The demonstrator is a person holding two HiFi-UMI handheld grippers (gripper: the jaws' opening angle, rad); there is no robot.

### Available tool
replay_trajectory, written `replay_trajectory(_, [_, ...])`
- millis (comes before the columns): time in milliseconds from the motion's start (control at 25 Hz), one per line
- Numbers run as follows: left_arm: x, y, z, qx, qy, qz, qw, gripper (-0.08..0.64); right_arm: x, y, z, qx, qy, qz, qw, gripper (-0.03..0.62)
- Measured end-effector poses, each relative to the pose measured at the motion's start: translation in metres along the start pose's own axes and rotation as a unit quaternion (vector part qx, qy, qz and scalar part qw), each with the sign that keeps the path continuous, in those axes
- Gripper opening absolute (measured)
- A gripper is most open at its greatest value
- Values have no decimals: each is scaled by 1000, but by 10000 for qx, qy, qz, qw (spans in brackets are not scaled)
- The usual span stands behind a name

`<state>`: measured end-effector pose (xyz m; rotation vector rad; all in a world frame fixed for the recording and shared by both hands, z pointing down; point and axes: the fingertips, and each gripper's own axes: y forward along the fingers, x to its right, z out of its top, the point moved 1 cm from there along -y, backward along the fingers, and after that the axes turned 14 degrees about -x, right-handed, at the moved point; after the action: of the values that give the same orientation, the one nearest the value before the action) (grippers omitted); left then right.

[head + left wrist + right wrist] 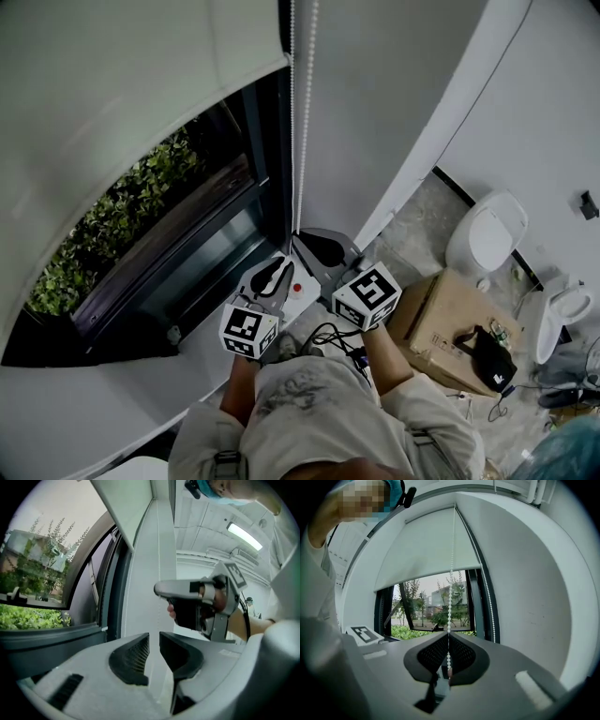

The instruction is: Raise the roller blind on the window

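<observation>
**Right claw clamping the chain, left claw narrowly apart**

You are pinching the white plastic bead chain (450,573) between the closed jaws of your right gripper (448,639). The strand is running straight up from the pads in front of the pale grey fabric roller blind (426,550). The blind is covering the upper part of the dark-framed window (436,609), and trees and buildings are showing below its hem. Your left gripper (154,639) is sitting near the right one, its 2 jaws standing narrowly apart and pressing on nothing. A second run of chain (488,602) is hanging beside the frame, against the white wall (525,597).
</observation>
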<state>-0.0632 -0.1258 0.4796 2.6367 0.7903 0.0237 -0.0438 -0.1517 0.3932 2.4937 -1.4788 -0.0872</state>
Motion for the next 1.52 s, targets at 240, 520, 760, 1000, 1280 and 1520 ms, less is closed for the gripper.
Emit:
replay_trajectory(240, [-3,-34,65,678,273,121,9973,78,-3,0,1,16,-1,18,10000,12])
replay_trajectory(520, [6,-52,133,1264,756,35,9891,81,-4,1,1,27,-6,12,10000,12])
replay_trajectory(760, [11,-51,171,1510,974,-71,9837,89,-3,1,1,16,-20,-14,10000,12])
replay_trajectory(1000, [14,-43,190,1617,1010,-167,9815,90,-3,3,2,14,-33,-29,10000,12])
replay_trajectory(1280, [13,-37,208,1697,1084,-70,9795,48,-7,6,3,-11,-92,2,10000,12])
replay_trajectory(1520, [15,-37,208,1705,1027,-137,9799,21,-5,5,3,1,-86,31,10000,12])
